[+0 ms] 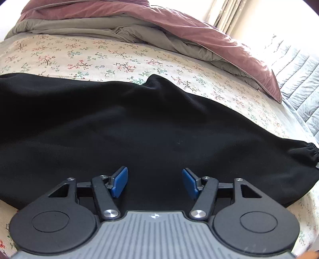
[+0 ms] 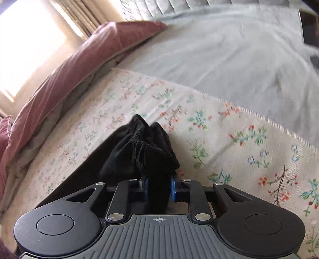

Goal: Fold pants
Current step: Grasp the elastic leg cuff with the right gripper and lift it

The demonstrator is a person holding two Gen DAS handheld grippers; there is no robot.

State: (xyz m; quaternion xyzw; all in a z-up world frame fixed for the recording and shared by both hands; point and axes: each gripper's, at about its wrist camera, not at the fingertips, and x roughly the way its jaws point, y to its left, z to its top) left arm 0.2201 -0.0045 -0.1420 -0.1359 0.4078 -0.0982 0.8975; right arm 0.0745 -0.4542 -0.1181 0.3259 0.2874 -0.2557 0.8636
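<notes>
Black pants [image 1: 139, 129] lie spread flat across the floral bedsheet [image 1: 79, 59]; an elastic hem shows at the far right edge. My left gripper [image 1: 155, 183] is open just above the near part of the pants, with its blue pads [image 1: 119, 184] apart and nothing between them. In the right wrist view my right gripper [image 2: 159, 188] is shut on a bunched, elastic-gathered end of the pants [image 2: 147, 147] and holds it lifted over the floral sheet [image 2: 229, 139].
A folded pink and grey duvet [image 1: 179, 29] lies along the far side of the bed, also in the right wrist view [image 2: 65, 79]. A grey quilted cover [image 2: 229, 49] lies beyond the floral sheet. A bright curtained window [image 1: 249, 18] is behind.
</notes>
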